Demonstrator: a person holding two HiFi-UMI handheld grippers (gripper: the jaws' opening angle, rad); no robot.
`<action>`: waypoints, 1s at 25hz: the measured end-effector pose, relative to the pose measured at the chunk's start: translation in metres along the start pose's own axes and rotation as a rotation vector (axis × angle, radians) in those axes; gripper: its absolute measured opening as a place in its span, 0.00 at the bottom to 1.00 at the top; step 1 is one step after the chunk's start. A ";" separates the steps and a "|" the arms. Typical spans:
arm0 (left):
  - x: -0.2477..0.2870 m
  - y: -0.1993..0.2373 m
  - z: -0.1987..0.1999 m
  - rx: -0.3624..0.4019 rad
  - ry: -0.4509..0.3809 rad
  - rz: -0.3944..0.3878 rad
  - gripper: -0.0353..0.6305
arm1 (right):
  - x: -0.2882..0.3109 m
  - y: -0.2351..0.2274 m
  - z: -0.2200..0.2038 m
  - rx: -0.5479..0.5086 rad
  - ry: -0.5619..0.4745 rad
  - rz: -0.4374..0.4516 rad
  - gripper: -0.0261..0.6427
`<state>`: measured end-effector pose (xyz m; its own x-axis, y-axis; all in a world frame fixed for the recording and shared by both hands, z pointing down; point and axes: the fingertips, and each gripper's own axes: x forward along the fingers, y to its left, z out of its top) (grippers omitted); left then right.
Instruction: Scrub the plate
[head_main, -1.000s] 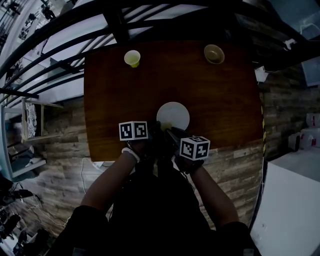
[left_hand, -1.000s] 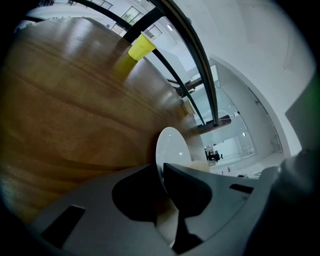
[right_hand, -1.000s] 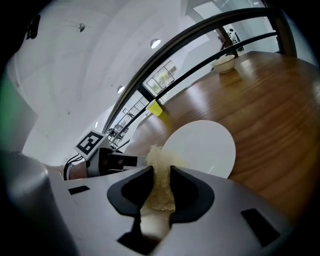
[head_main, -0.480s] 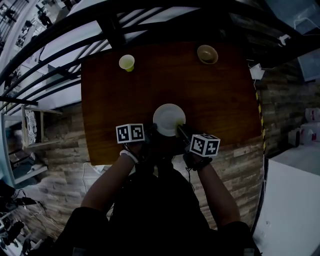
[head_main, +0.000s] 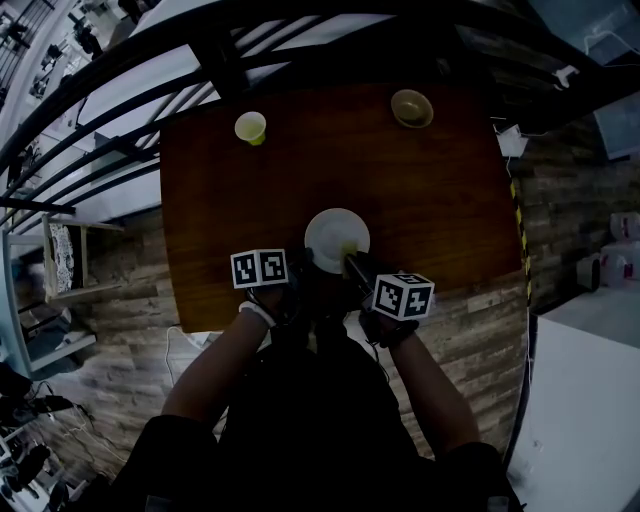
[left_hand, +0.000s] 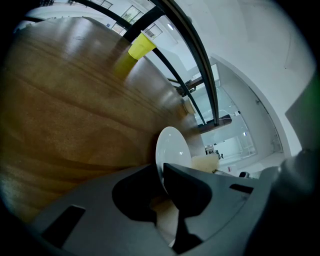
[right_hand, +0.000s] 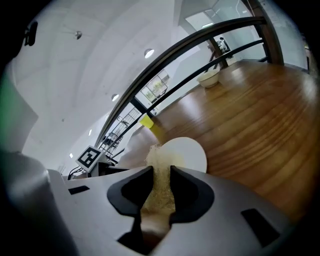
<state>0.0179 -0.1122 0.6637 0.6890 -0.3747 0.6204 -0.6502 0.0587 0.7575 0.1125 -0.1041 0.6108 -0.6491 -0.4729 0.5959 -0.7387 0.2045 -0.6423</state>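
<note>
Plate (head_main: 336, 238) at table's (head_main: 450, 180) 6 o'clock edge, face up, round, no long axis. Left gripper (head_main: 304, 264) clamps its 8 o'clock rim. Right gripper (head_main: 352, 263) pinches sponge (head_main: 349, 249), touching plate at 5 o'clock.

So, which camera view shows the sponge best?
The right gripper view: the sponge sits large between the right gripper's jaws, its tip at the plate. The head view shows a small yellowish spot; the left gripper view, a pale bit behind the plate.
</note>
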 end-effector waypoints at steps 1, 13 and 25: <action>0.000 0.000 0.000 -0.002 0.000 -0.002 0.14 | 0.003 0.008 -0.004 -0.011 0.014 0.016 0.21; -0.002 0.002 0.003 0.000 -0.001 -0.005 0.14 | 0.025 0.031 -0.041 -0.052 0.109 0.063 0.21; -0.001 0.001 0.002 0.006 0.006 -0.008 0.14 | -0.007 -0.019 -0.011 0.024 0.000 -0.031 0.21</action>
<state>0.0160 -0.1136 0.6640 0.6959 -0.3693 0.6160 -0.6469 0.0503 0.7609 0.1294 -0.0950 0.6246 -0.6261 -0.4784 0.6157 -0.7537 0.1688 -0.6352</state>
